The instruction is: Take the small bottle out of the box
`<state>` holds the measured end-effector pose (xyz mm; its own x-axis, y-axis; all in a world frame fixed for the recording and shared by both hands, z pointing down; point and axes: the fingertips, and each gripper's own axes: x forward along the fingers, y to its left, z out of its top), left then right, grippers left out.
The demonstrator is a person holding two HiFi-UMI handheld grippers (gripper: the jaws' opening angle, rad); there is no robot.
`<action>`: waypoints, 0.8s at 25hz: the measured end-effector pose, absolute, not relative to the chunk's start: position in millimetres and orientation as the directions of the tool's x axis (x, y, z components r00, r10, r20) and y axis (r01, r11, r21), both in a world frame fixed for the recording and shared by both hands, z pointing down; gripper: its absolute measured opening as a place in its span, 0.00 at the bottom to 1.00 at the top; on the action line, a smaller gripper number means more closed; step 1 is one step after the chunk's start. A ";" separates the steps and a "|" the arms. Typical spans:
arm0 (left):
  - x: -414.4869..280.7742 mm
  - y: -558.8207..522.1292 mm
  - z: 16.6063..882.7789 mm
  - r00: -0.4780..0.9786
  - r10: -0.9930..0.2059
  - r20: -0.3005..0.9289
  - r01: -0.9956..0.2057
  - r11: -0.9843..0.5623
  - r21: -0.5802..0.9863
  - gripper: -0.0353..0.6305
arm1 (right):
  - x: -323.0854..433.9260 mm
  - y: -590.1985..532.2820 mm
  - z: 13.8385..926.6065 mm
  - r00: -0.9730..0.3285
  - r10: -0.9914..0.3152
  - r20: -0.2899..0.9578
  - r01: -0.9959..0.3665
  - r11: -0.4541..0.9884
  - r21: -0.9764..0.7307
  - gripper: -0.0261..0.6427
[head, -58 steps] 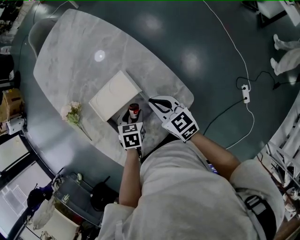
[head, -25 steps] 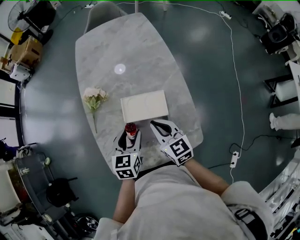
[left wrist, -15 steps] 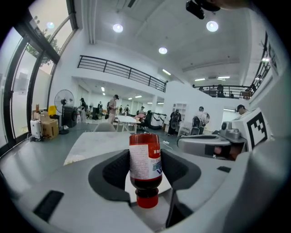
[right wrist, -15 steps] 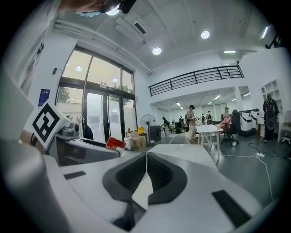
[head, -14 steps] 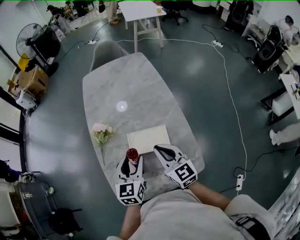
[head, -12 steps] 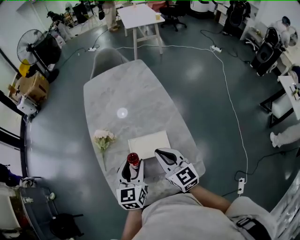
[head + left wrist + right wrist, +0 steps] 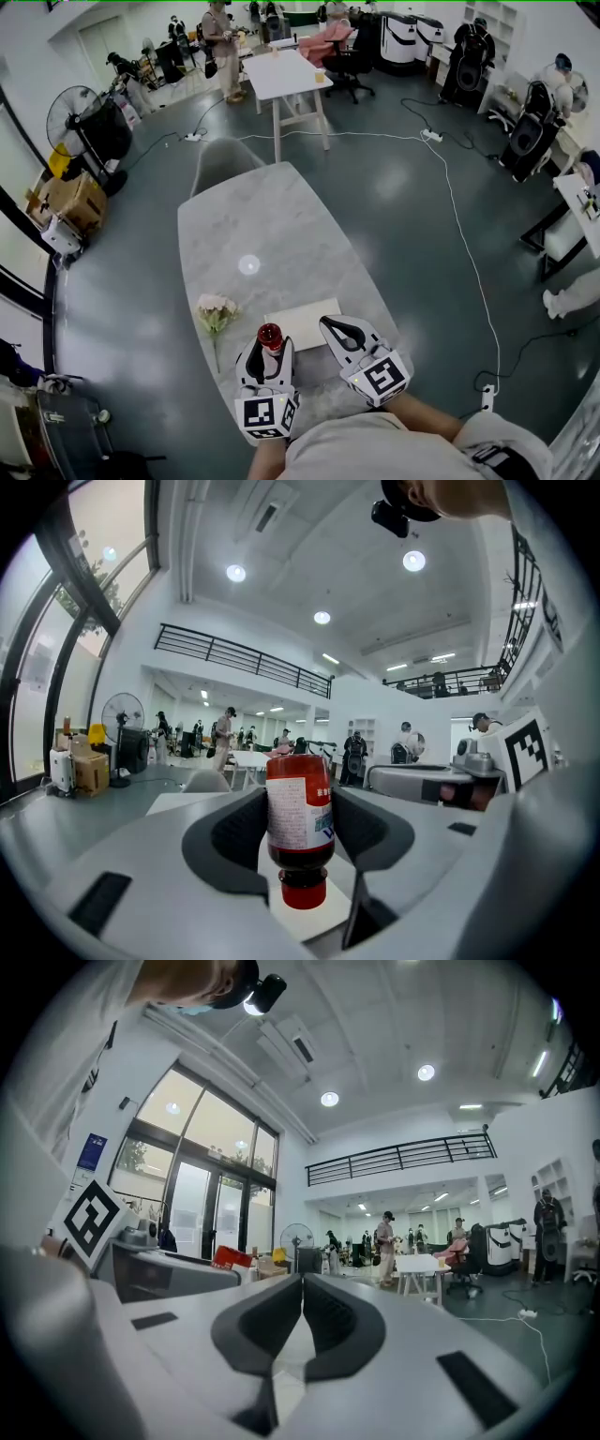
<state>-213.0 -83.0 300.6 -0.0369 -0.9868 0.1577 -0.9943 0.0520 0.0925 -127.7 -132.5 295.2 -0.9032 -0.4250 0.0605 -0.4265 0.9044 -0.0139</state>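
Note:
In the head view my left gripper (image 7: 269,345) is shut on the small bottle (image 7: 269,336), which has a dark body and a red cap, and holds it over the near end of the marble table (image 7: 248,225). The white box (image 7: 302,322) lies flat just beyond it. My right gripper (image 7: 336,328) hangs beside the box with its jaws shut on nothing. In the left gripper view the bottle (image 7: 298,817) sits clamped between the pads, its red cap (image 7: 303,891) toward the camera. The right gripper view shows that gripper (image 7: 302,1288) with its pads touching.
A small bunch of pale flowers (image 7: 216,312) lies on the table left of the box. A grey chair (image 7: 220,164) stands at the table's far end, with a white desk (image 7: 286,73) beyond. A fan (image 7: 94,122) and cartons stand at the left. A cable (image 7: 469,253) runs across the floor at the right.
The head view has tilted up, so more of the room shows. The bottle stays clamped in my left gripper, and both grippers stay close together by the box.

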 end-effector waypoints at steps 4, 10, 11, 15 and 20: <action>-217.2 -84.8 290.4 -0.042 -0.992 0.121 -0.996 0.051 0.072 0.38 | -125.1 -139.5 287.7 -0.895 -0.445 0.035 -0.445 0.895 0.003 0.08; -220.8 -83.8 286.1 -0.050 -0.993 0.109 -0.996 0.058 0.066 0.38 | -114.9 -150.3 290.0 -0.874 -0.484 0.037 -0.485 0.875 -0.002 0.08; -220.2 -84.4 285.6 -0.049 -0.993 0.108 -0.996 0.056 0.064 0.38 | -113.7 -151.1 289.4 -0.873 -0.486 0.036 -0.486 0.874 -0.001 0.08; -217.7 -86.8 285.9 -0.041 -0.993 0.110 -0.997 0.048 0.062 0.38 | -113.5 -150.3 287.6 -0.880 -0.474 0.033 -0.474 0.880 0.001 0.08; -207.0 -88.0 288.4 -0.022 -0.993 0.118 -0.997 0.030 0.069 0.38 | -106.4 -148.2 290.3 -0.876 -0.481 0.044 -0.481 0.877 0.007 0.08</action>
<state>-207.0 -88.0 288.4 -0.0219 -0.9928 0.1180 -0.9972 0.0302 0.0691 -106.4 -148.2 290.3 -0.8758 -0.4807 0.0441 -0.4809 0.8768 0.0067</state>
